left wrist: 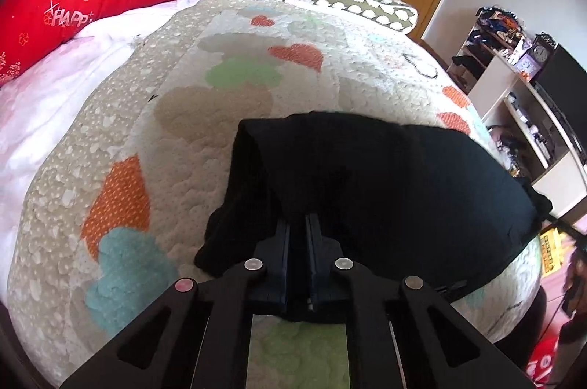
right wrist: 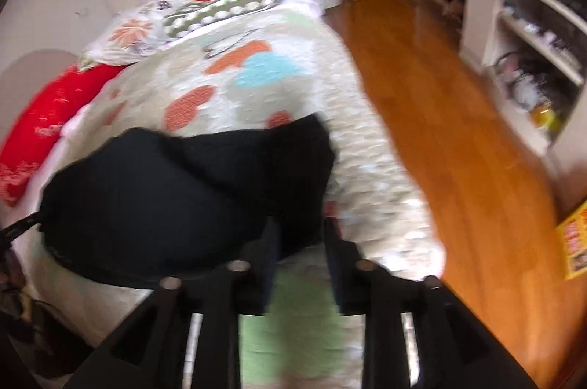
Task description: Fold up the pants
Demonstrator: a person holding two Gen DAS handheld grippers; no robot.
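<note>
Black pants [left wrist: 385, 176] folded on quilt [left wrist: 176, 132]. Left gripper [left wrist: 299, 224] clenched on pants' near edge. Right gripper [right wrist: 299, 224] fingers apart, pants corner between; blurred, grasp unclear.

Black pants [left wrist: 385, 176] on cream quilt [left wrist: 367, 59] – orange, green, blue blotches; red pillow [left wrist: 91, 0], white stars; brown wood floor [right wrist: 440, 95].

Motion blur is smearing the whole right wrist view; the black pants [right wrist: 176, 191] are hiding the right gripper's [right wrist: 299, 227] fingertips there.
</note>
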